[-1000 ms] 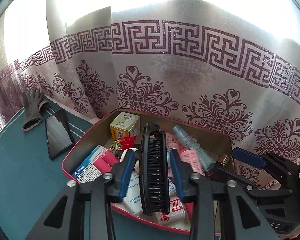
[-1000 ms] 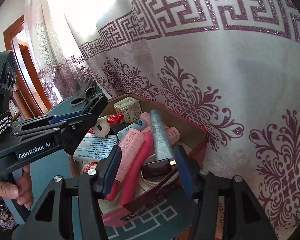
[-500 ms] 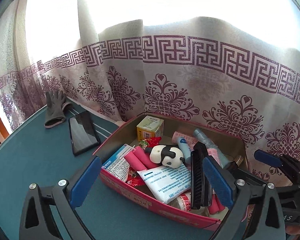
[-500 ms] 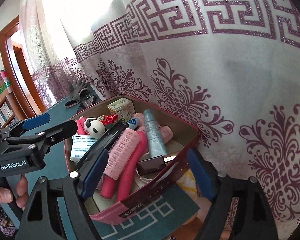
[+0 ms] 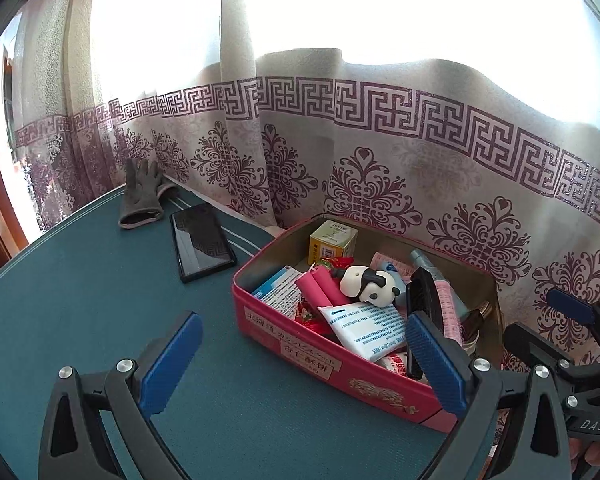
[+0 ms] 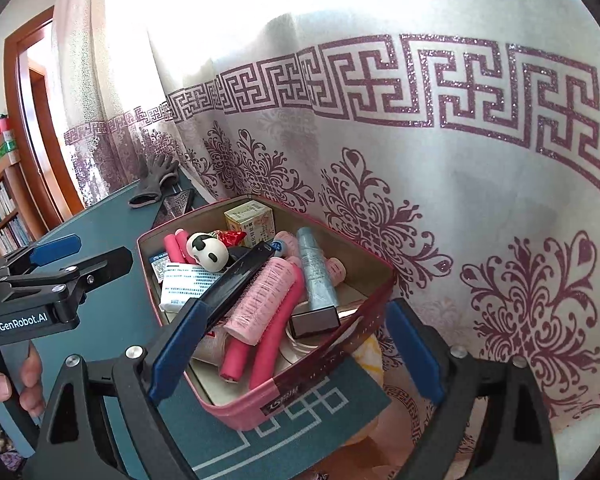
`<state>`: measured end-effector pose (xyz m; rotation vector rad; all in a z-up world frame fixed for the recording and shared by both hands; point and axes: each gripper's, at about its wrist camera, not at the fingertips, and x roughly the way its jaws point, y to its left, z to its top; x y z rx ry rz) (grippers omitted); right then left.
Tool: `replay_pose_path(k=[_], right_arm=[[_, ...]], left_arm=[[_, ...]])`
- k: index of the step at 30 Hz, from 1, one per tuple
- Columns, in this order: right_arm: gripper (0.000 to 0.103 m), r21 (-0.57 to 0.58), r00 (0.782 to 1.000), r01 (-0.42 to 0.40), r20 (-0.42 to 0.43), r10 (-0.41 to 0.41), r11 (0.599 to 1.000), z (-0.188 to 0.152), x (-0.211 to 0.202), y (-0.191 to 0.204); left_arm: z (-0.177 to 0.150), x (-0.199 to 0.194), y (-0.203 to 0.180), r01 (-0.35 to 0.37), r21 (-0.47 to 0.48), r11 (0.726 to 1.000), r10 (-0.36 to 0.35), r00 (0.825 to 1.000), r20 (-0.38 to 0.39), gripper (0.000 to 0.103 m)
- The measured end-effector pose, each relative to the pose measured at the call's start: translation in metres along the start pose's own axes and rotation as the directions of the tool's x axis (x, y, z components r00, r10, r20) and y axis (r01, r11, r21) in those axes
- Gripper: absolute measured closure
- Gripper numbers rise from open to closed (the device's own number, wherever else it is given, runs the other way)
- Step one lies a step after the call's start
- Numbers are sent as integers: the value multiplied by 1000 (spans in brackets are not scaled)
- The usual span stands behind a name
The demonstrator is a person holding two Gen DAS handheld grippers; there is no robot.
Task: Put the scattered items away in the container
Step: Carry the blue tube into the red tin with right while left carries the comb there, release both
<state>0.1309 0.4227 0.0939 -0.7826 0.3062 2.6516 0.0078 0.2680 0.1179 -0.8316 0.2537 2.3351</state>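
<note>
Red tin (image 5: 340,372) is sitting packed: one panda (image 5: 370,290), one black comb (image 5: 420,312); left gripper (image 5: 304,364) and right gripper (image 6: 292,354) are both gaping, released.

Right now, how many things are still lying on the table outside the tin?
2: a grey glove at the far edge by the curtain, and a black phone between the glove and the tin. More may lie outside the camera views.

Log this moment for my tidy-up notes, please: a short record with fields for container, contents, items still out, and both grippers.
container: red tin, open, on the blue table
contents: comb, panda toy, pink rollers, small box
still out: phone, grey glove
left gripper: open, holding nothing
right gripper: open, holding nothing
</note>
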Motion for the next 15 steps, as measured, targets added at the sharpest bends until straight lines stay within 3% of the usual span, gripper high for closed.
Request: replay_pose_path(k=[4,11,15], right_arm=[[0,-14,998,34,48,-33,999,4,-18,5],[0,-26,999,48,13,-48,998,-7,-19,15],[0,-61,1000,26,18,-25,998,-14,-21,31]], left_arm=[[-7,-4,4,5,-37,999,-5,1000,-12,1],[-27,-23,8,102,-55,993,-100,994,40,1],[-44,-31,31,42,-90,995,-38,998,42,1]])
